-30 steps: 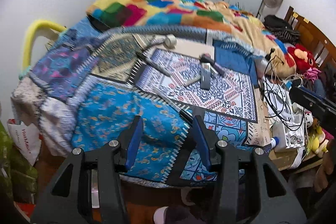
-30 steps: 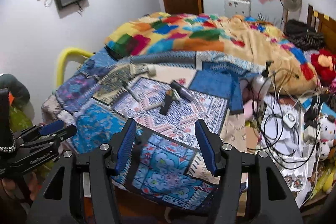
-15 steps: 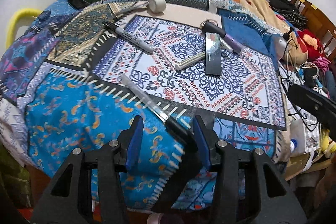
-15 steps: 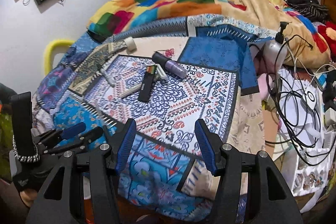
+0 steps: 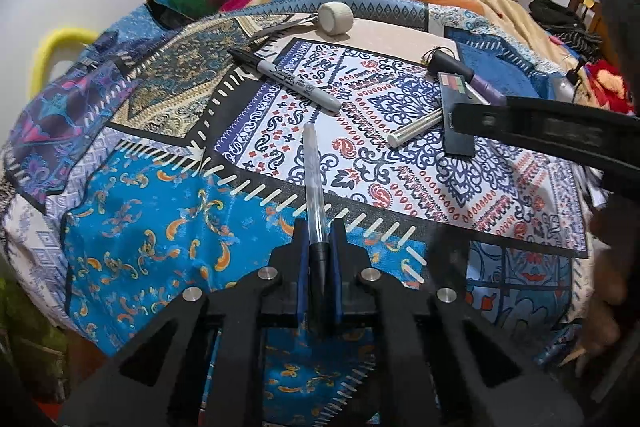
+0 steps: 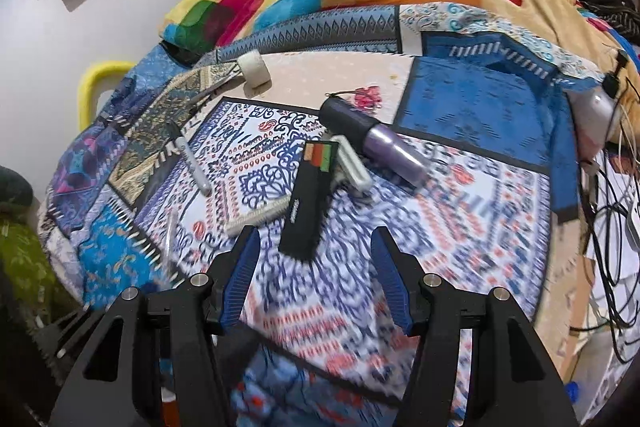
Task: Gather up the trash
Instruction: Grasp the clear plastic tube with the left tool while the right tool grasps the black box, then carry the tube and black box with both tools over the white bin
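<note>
left gripper point(image 5: 318, 247) fingers pinch the clear pen point(image 5: 314, 183) by its capped end for lifting off the bed point(image 5: 132, 227), while right gripper point(image 6: 316, 263) fingers gape wide near the black box point(image 6: 308, 199).

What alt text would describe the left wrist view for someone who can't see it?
The left gripper is shut on a clear pen over a patchwork bedspread. Beyond lie a marker, tape roll and black box.

Motion blur smeared the patterned bedspread point(image 6: 328, 307) near the right gripper point(image 6: 316, 267). The pen point(image 5: 316, 195) had its rear end hidden between the left gripper's point(image 5: 319, 255) pads.
</note>
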`<action>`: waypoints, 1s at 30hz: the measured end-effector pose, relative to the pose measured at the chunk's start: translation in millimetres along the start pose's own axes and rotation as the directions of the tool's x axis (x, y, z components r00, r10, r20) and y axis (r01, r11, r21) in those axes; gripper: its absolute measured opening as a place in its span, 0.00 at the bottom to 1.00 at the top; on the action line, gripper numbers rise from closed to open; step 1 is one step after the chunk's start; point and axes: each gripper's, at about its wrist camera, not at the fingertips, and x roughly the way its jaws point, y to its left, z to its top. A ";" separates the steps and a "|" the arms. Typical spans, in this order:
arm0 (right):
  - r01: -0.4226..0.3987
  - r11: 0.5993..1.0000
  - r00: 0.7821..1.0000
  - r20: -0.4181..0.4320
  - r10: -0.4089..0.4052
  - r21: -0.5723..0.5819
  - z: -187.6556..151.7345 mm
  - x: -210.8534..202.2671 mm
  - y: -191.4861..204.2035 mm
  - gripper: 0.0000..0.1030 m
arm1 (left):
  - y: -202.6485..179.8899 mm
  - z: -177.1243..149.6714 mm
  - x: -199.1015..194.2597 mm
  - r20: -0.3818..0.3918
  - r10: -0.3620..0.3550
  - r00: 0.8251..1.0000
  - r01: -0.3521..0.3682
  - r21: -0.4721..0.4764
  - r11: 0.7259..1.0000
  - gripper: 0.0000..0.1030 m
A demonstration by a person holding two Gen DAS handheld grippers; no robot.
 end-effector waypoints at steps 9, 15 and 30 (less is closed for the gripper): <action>0.074 0.996 0.997 -0.011 -0.074 -0.039 6.9 22.4 15.3 0.23 | -0.1 -0.3 0.4 -0.001 -0.022 1.000 0.022 0.024 0.999 0.09; 0.043 0.999 0.999 -0.032 -0.044 -0.029 -2.2 17.9 13.1 0.20 | -0.1 0.6 0.5 -0.010 -0.031 0.999 0.032 0.047 0.998 0.09; 0.065 0.998 0.997 0.039 -0.064 -0.016 -20.9 -59.9 8.7 0.20 | -7.2 9.4 -75.0 0.048 -0.106 0.993 0.106 0.013 0.994 0.09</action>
